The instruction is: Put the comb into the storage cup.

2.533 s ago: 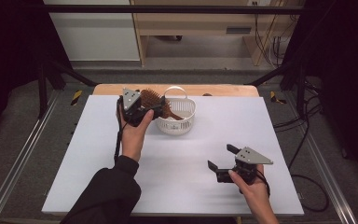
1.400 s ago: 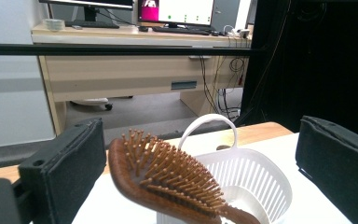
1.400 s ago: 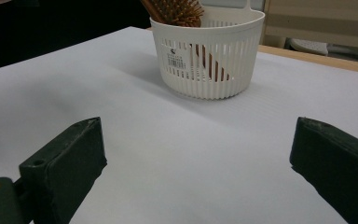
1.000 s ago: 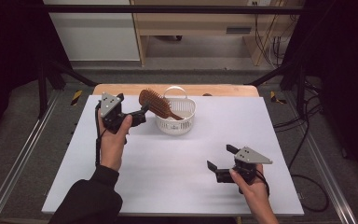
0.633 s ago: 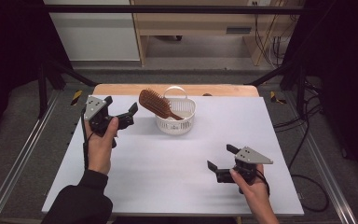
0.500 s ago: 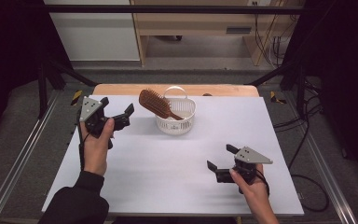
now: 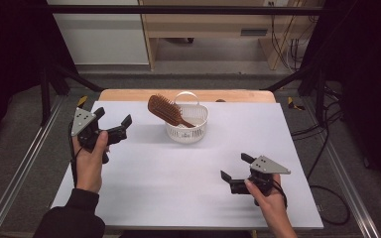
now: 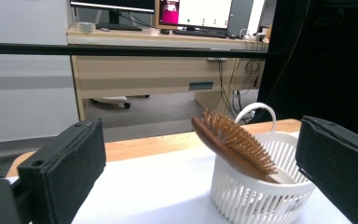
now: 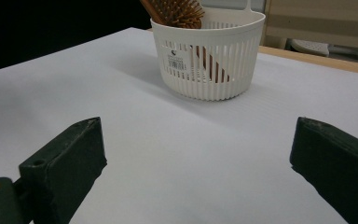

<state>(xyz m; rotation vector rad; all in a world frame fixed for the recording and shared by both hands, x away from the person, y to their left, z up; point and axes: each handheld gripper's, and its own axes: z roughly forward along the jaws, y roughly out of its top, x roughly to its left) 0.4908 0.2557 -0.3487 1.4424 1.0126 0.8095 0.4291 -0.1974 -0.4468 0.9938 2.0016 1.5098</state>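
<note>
Hairbrush (image 7: 166, 111) sits propped in the white basket (image 7: 188, 130) at the far middle of your bench (image 7: 178, 183), handle down inside, bristled head jutting out over the rim toward your left. Your left tool (image 7: 113, 125) hovers left of the basket, jaws wide and empty. Your right tool (image 7: 235, 167) rests near the front right, jaws wide, holding nothing.

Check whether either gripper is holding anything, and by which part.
Nothing is held. The left gripper and right gripper are both open and empty; the hairbrush leans in the white basket.
</note>
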